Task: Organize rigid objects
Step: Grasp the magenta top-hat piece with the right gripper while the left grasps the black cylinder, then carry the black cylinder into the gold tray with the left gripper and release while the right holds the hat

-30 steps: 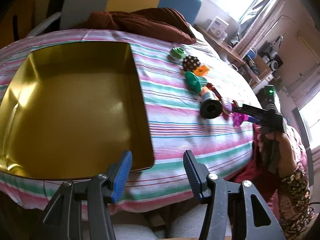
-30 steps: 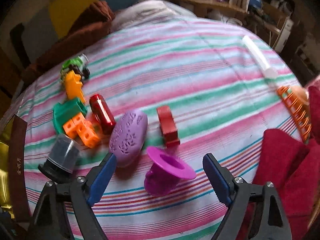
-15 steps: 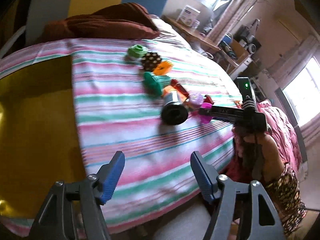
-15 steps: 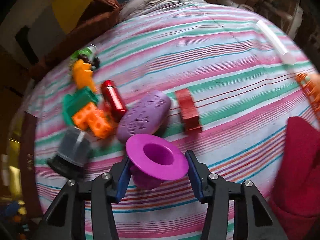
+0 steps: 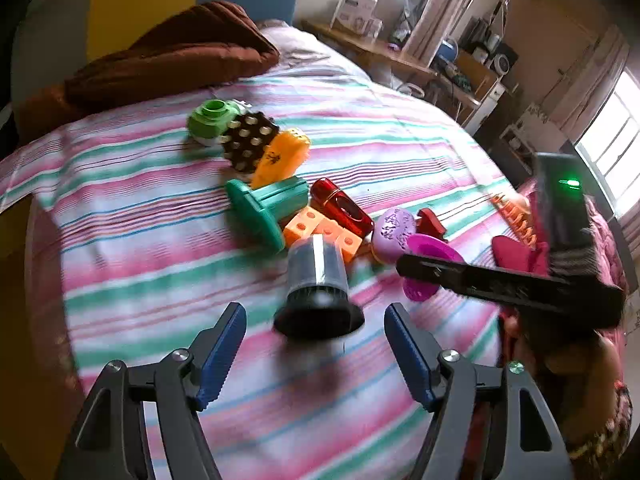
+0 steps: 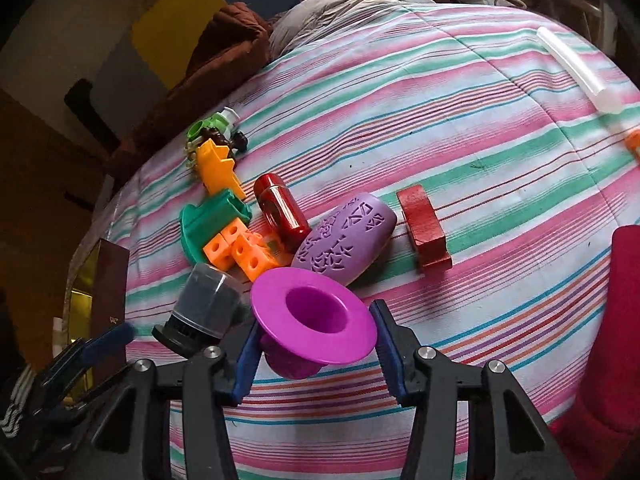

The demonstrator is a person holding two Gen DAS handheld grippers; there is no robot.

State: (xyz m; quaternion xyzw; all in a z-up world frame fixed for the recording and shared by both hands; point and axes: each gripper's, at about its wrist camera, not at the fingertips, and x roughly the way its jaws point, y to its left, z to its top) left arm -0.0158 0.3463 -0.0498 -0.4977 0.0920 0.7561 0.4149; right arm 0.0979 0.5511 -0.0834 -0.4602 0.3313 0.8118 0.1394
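Left gripper [image 5: 314,354] fingers spread wide, empty | right gripper [image 6: 314,350] fingers pinching magenta funnel [image 6: 312,318]

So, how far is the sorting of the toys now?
Nothing looks sorted yet. In hand: the right gripper has just closed on the magenta flanged cup; the left gripper has just opened, nothing between its fingers, facing the black-based clear cap. Left on the striped bedspread: purple oval, red block, orange cubes, green piece.

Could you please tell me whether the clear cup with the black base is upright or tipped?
Tipped: the clear plastic cup with the black base leans on the striped cloth.
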